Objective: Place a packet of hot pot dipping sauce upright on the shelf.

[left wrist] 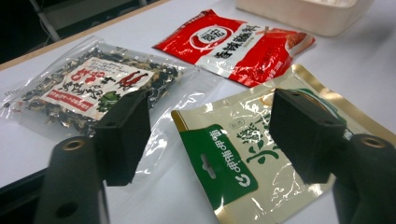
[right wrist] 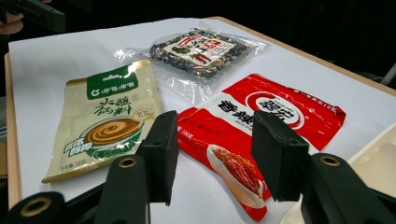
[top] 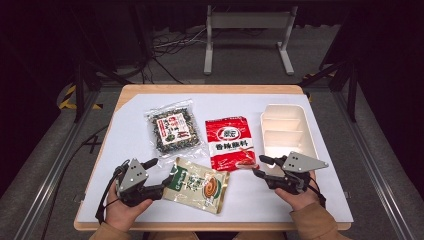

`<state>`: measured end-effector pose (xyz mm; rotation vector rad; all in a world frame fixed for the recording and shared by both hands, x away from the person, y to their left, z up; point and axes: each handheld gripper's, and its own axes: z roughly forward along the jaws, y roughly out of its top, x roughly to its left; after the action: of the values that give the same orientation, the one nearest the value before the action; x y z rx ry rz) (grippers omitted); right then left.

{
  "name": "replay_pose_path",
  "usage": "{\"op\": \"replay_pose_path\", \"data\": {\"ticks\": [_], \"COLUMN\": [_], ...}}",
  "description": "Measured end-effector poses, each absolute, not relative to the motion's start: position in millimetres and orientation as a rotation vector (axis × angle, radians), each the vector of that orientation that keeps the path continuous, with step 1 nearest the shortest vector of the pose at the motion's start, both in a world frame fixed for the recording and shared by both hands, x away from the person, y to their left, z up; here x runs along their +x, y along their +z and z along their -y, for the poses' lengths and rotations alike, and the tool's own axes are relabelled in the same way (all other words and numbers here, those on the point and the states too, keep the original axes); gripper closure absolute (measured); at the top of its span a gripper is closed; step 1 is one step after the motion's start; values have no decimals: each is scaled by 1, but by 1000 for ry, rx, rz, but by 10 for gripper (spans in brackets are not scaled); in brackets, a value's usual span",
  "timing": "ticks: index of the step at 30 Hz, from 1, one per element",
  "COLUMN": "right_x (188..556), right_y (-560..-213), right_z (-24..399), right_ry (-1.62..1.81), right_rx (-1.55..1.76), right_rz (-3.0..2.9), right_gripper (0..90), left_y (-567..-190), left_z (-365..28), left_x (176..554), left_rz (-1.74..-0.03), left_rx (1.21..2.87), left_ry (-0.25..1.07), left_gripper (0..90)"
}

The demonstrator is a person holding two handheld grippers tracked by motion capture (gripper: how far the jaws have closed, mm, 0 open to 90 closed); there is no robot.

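Glossy beige-and-green pouch between spread left claw; red packet before spread right claw.

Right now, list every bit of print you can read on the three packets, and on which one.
Red packet: large white Chinese characters under a round logo, "香辣" legible, the rest unsure.
Beige packet: white characters on the green header, dark brush characters below; too blurred to quote.
Clear packet: red script on a white label, unreadable.

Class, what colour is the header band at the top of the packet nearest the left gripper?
Green with white characters, on the beige sauce packet; clearest in the left gripper view.
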<state>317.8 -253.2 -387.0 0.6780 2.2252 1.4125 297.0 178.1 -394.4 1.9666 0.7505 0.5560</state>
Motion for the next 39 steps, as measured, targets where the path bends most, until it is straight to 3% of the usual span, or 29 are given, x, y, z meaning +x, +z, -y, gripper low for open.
{"op": "replay_pose_path", "data": {"ticks": [9,15,19,27,39], "right_x": [316,314,313,314,313], "right_y": [-388,-389,-389,-390,-390], "right_z": [250,246,244,244,244], "right_ry": [1395,1383,1377,1385,1380], "right_rx": [649,630,617,606,605], "right_rz": [-2233,-2253,-2258,-2264,-2262], "right_gripper": [517,515,515,510,507], "left_y": [-387,-395,-402,-422,-431], "left_z": [-185,-180,-175,-178,-176], "left_x": [295,300,303,314,318], "left_rz": [-815,-847,-868,-991,-1017], "left_rx": [1964,2098,2151,2216,2285], "left_ry": [530,398,382,230,166], "left_gripper": [235,223,228,236,261]}}
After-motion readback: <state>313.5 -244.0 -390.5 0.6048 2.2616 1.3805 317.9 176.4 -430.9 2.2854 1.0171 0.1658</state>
